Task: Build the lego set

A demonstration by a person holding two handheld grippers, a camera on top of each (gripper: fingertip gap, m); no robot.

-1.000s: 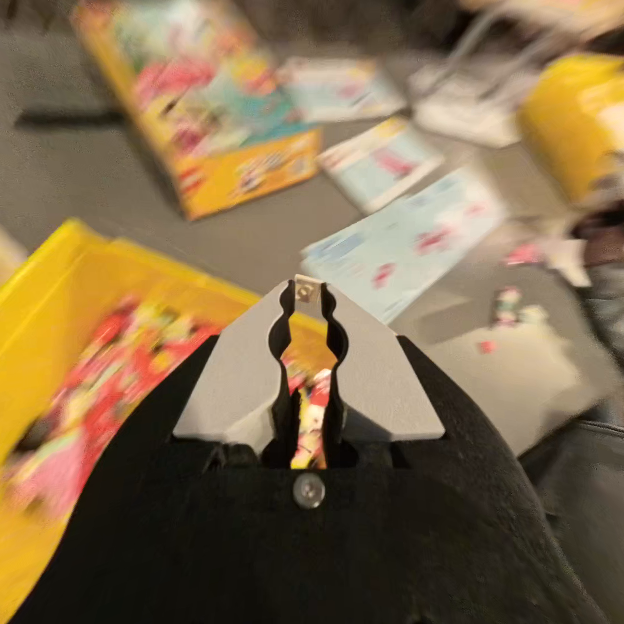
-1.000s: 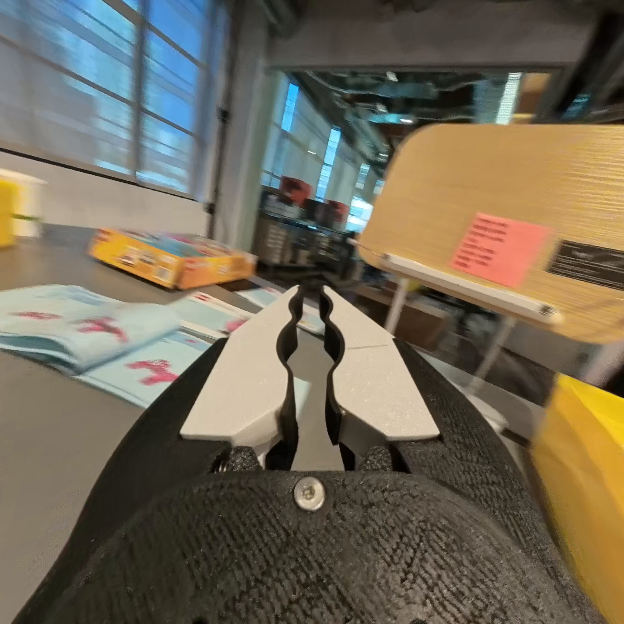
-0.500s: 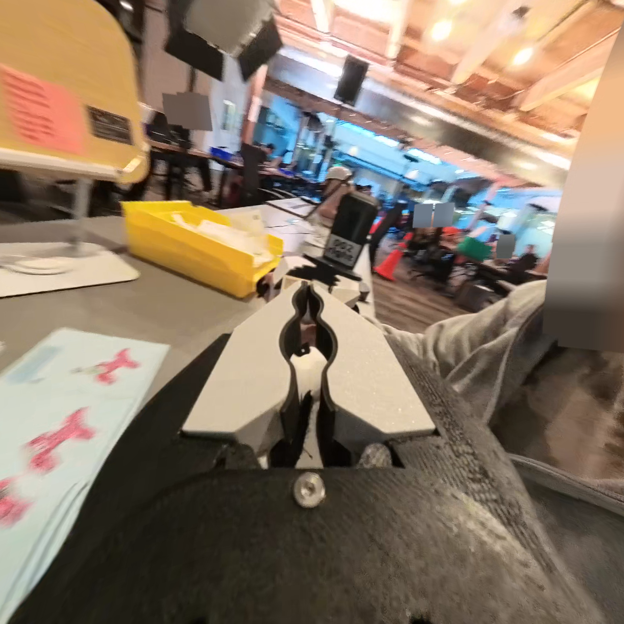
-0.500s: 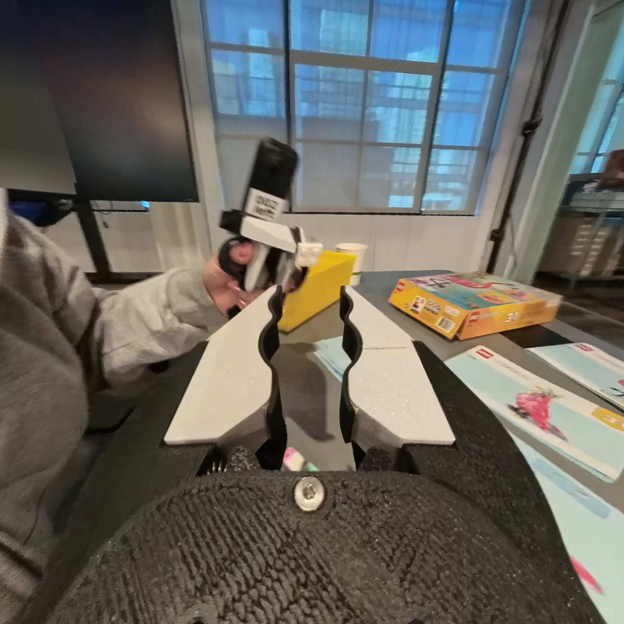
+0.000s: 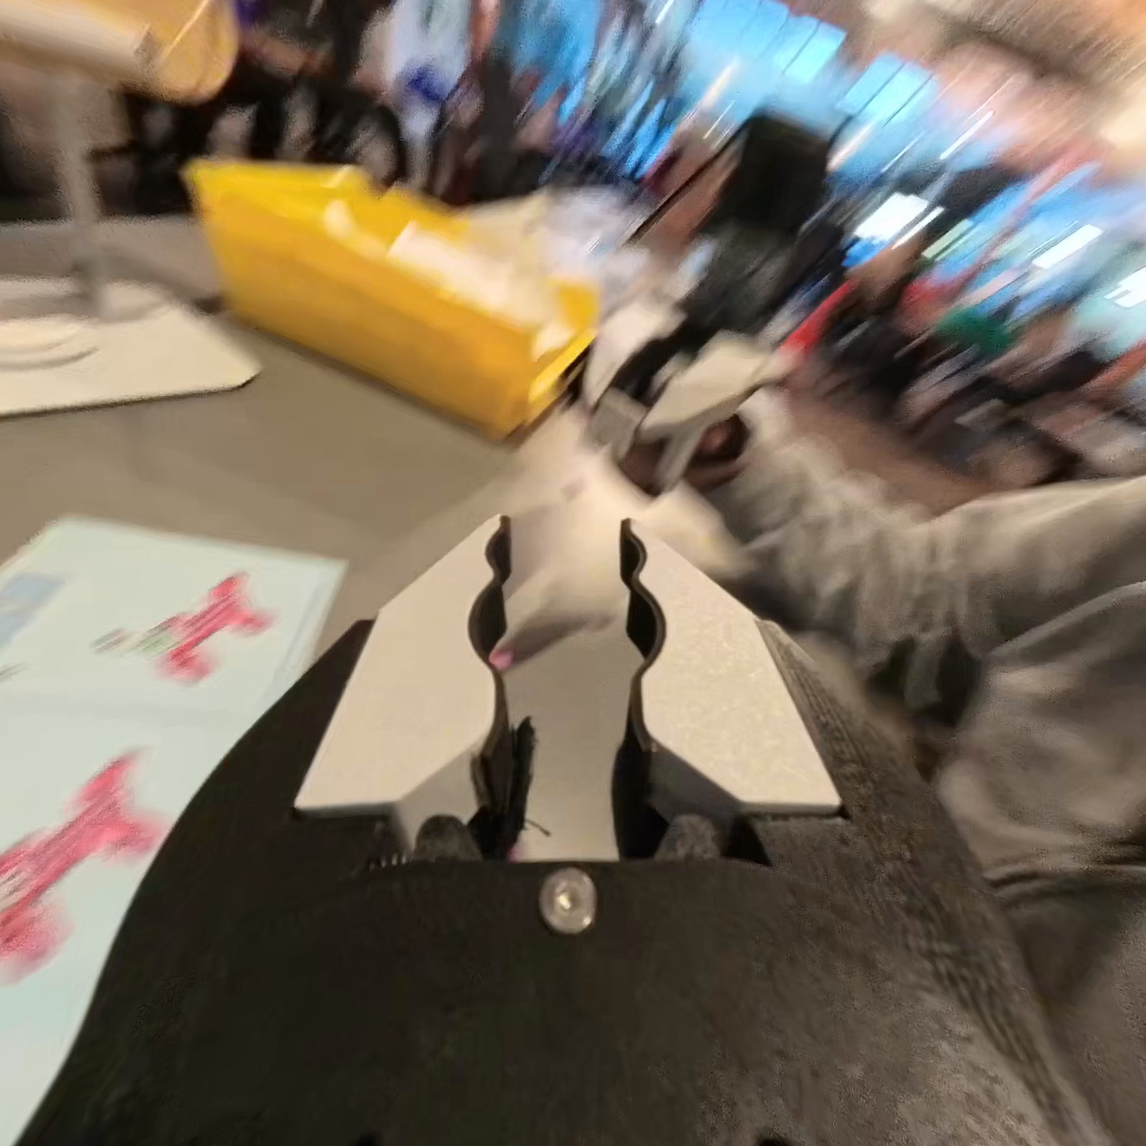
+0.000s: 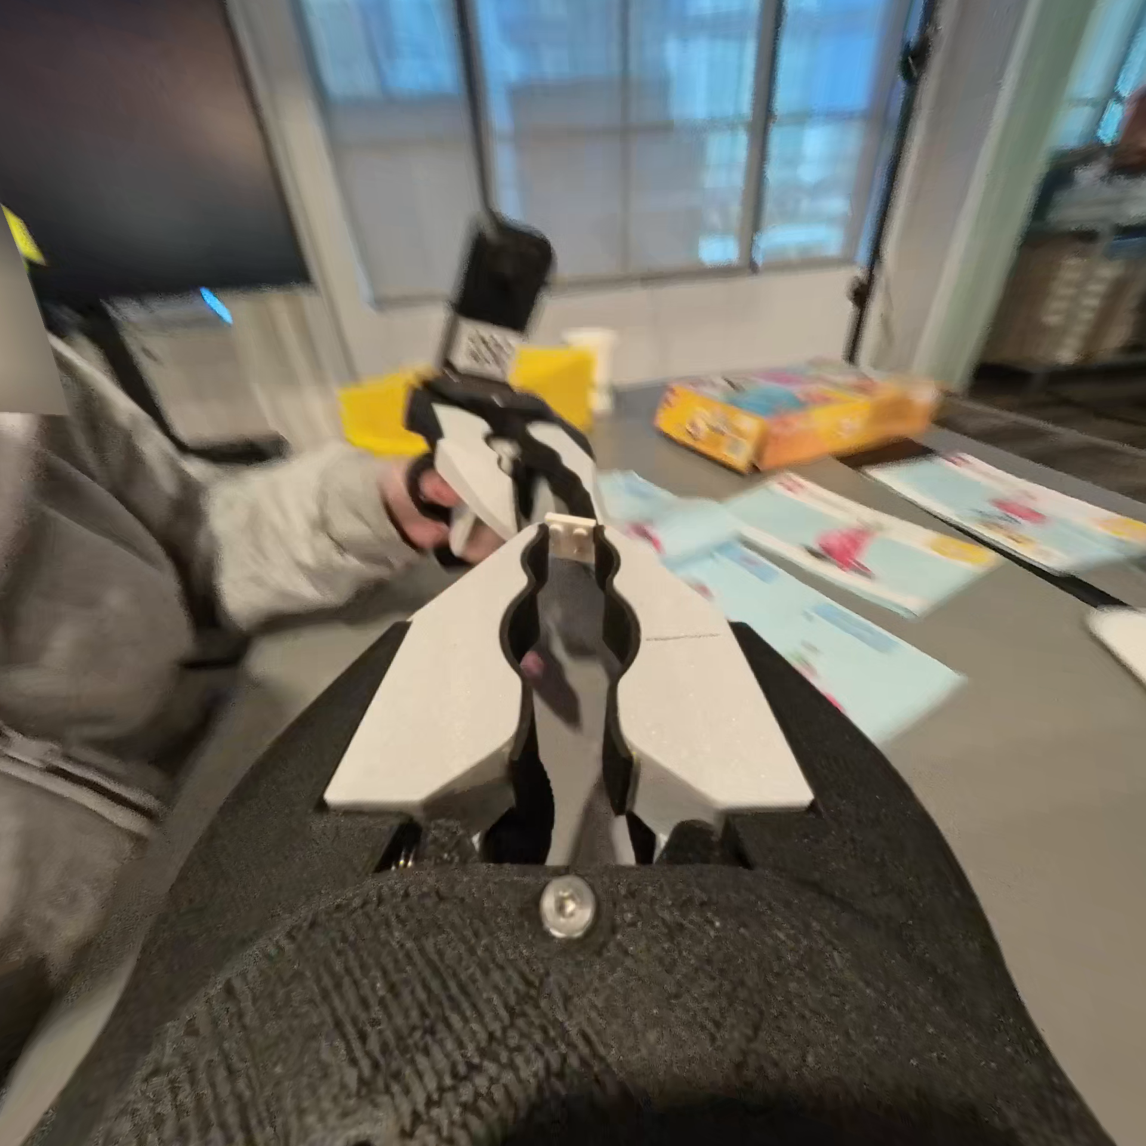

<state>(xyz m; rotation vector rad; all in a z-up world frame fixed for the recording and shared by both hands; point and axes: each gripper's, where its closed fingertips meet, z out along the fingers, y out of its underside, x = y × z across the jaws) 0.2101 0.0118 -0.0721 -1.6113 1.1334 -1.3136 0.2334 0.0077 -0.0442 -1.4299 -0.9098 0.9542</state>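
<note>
In the right wrist view my right gripper (image 6: 570, 533) is shut on a small white lego plate (image 6: 572, 541), pinched at the very fingertips with its studs showing. My left gripper (image 5: 564, 530) is open and empty, with only the grey table between its fingers. In the right wrist view the left gripper (image 6: 508, 484) sits just behind the plate, held by a hand in a grey sleeve (image 6: 279, 527). The left wrist view is blurred by motion and shows the right gripper (image 5: 657, 403) only as a smear ahead.
A yellow bin (image 5: 384, 310) stands beyond the grippers; another yellow bin (image 6: 372, 415) shows behind the left gripper. The orange lego box (image 6: 794, 415) lies far right. Pale blue instruction booklets (image 6: 856, 546) cover the table; one lies at the left (image 5: 142, 651). A paper cup (image 6: 589, 366) stands at the back. One gripper's finger ends stand about 4 cm off the other's.
The white plate was at my left gripper's tips earlier. Now my right gripper has closed on it, and my left gripper has opened and let it go.
</note>
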